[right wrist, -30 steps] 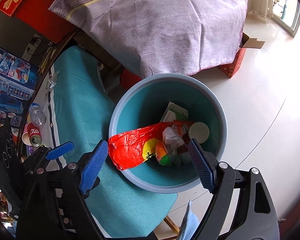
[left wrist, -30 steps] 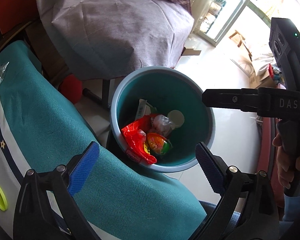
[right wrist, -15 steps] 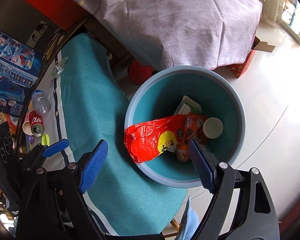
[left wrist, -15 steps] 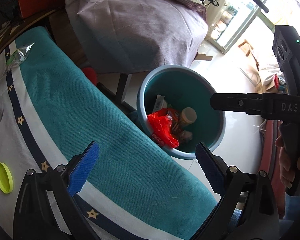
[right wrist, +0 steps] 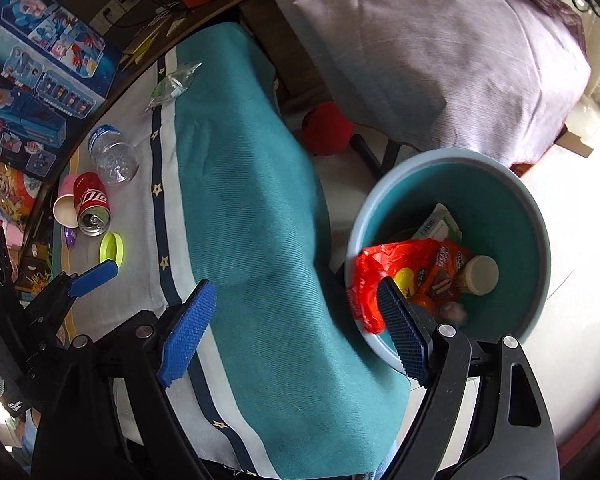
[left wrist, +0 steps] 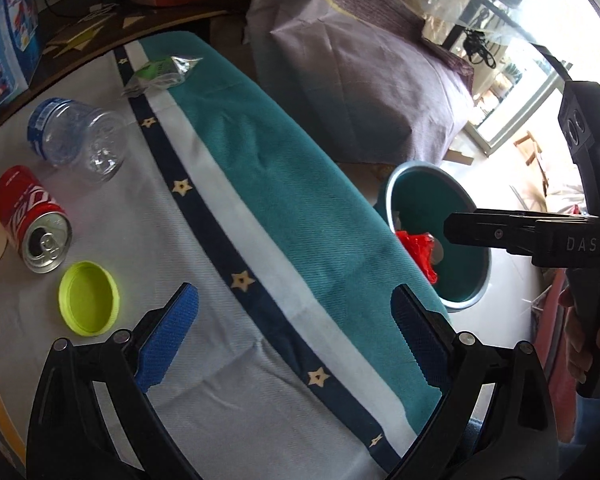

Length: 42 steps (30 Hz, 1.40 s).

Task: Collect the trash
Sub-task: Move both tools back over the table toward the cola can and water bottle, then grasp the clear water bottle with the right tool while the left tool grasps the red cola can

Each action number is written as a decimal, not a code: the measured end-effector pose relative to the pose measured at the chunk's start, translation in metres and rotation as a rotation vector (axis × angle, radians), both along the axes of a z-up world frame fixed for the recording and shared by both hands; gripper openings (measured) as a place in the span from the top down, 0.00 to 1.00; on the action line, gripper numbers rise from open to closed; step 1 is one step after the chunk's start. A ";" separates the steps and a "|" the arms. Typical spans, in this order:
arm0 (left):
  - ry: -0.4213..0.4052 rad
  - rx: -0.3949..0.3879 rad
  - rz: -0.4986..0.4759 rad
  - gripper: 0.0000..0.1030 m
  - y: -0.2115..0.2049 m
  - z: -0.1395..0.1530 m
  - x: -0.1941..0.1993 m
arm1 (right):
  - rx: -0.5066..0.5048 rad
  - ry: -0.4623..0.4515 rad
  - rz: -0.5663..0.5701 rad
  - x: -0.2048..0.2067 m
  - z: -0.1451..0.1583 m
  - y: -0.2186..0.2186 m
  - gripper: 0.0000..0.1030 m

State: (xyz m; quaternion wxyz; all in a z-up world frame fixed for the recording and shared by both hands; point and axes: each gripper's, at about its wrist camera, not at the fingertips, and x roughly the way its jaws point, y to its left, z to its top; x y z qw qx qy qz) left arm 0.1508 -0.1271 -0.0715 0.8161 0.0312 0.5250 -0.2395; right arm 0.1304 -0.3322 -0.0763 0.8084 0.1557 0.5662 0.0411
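A teal bin [left wrist: 430, 184] [right wrist: 516, 200] stands on the floor beside the table and holds a red wrapper [right wrist: 384, 264], a cup and other trash. On the tablecloth [left wrist: 284, 216] lie a red can [left wrist: 32, 220] [right wrist: 90, 204], a clear bottle [left wrist: 76, 138] [right wrist: 114, 156], a green lid [left wrist: 88, 298] [right wrist: 111, 247] and a crumpled clear wrapper [left wrist: 160, 70] [right wrist: 176, 82]. My left gripper [left wrist: 296, 336] is open and empty above the cloth, right of the lid. My right gripper [right wrist: 296, 328] is open and empty over the table edge by the bin.
A pink paper cup [right wrist: 64, 208] lies beside the can. Toy boxes [right wrist: 32, 92] stand along the table's far side. A large bundle under purple cloth [left wrist: 356, 64] sits beyond the table. A red ball [right wrist: 324, 128] lies on the floor.
Both grippers have swung left, away from the bin and back over the table. The can, bottle and lid have come into the left wrist view. Both stay open and empty.
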 end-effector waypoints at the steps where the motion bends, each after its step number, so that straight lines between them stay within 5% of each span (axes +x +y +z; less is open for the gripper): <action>1: -0.007 0.002 0.026 0.06 0.011 0.002 0.002 | -0.006 0.003 0.021 0.006 0.001 0.009 0.23; 14: -0.089 -0.027 0.350 0.06 0.149 0.024 0.039 | -0.119 -0.016 0.297 0.092 0.031 0.136 0.23; 22: -0.028 -0.115 0.502 0.06 0.191 0.010 0.064 | -0.151 -0.023 0.415 0.153 0.048 0.201 0.23; 42: 0.016 -0.128 0.521 0.06 0.195 -0.021 0.103 | -0.216 0.110 0.610 0.233 0.002 0.276 0.38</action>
